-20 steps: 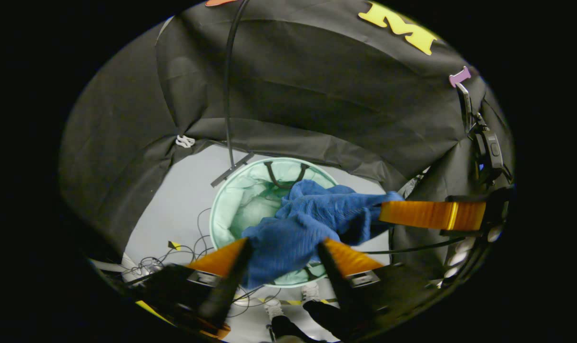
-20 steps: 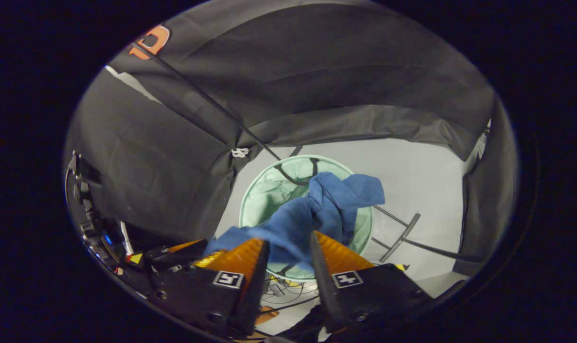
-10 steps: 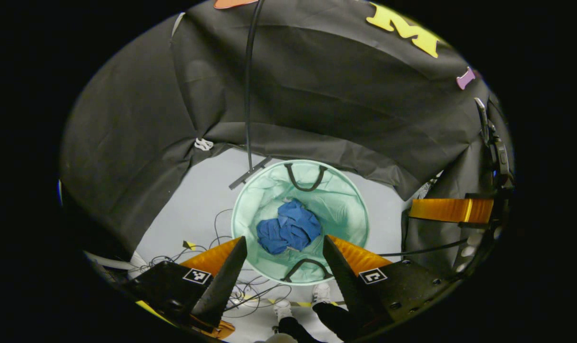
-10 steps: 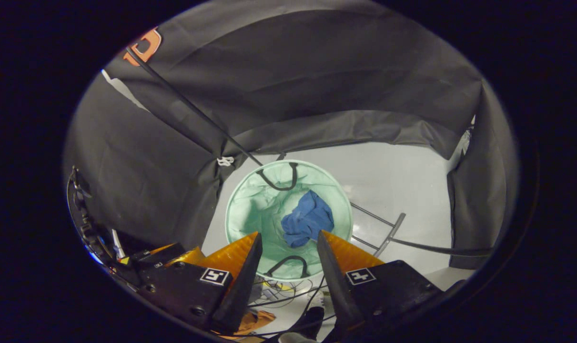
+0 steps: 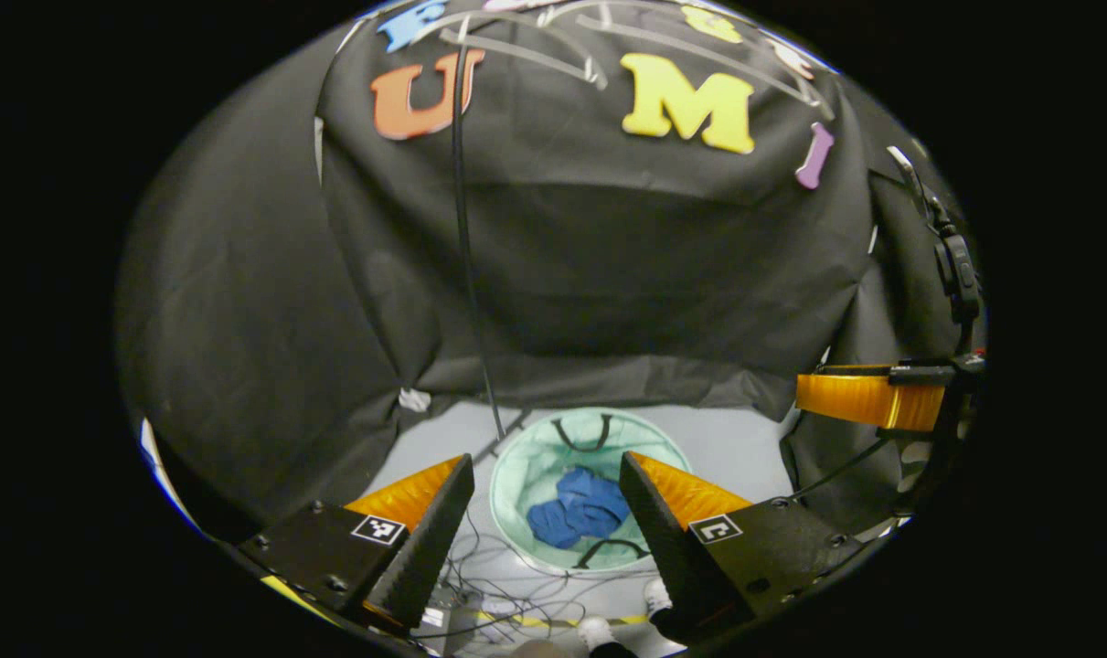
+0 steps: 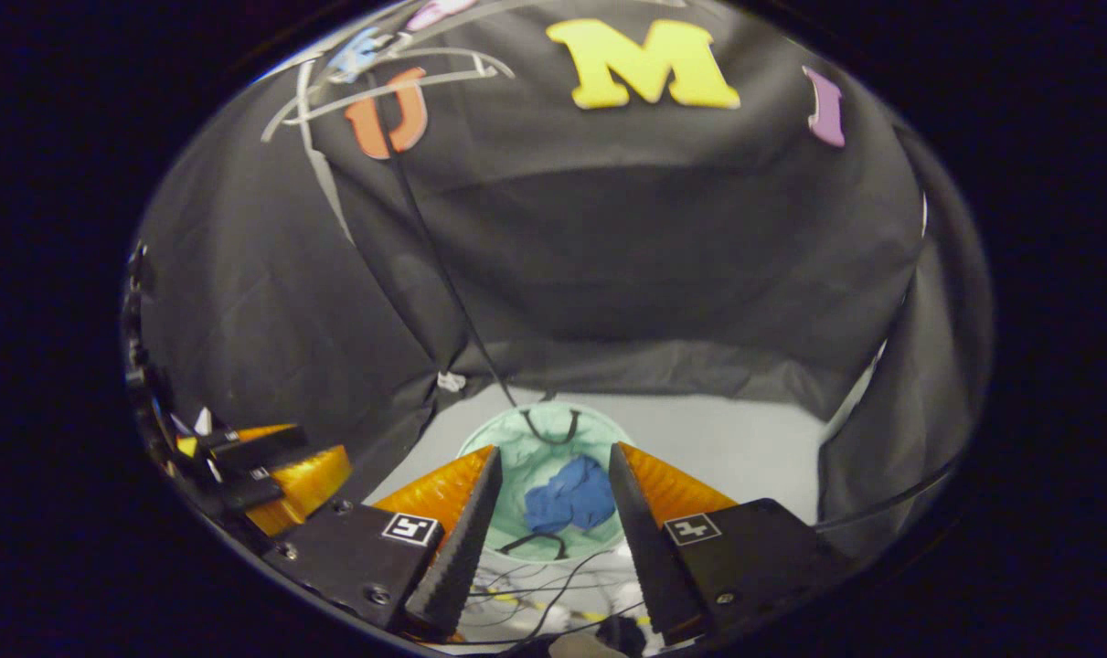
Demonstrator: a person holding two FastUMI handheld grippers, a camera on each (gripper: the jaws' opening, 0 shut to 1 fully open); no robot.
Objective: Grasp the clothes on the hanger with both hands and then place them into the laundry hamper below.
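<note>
Blue clothes (image 5: 579, 517) crumpled inside hamper (image 5: 520, 457) — released.

**Booth interior: black cloth, grey floor**

Black cloth wall (image 5: 608, 274) hangs in loose folds on all sides, its lower hem lifting off the floor at the middle. Side panels curve in left and right. A white clip (image 5: 414, 399) gathers the cloth at the left seam (same clip (image 6: 450, 381) in the right gripper view). Floor (image 5: 745, 448) pale grey, smooth, evenly lit. A thin black pole (image 5: 466, 238) rises from a foot on the floor up along the wall. Tangle of thin cables (image 5: 507, 594) lies on the near floor, with a strip of yellow tape (image 5: 535, 621) beside it.
</note>
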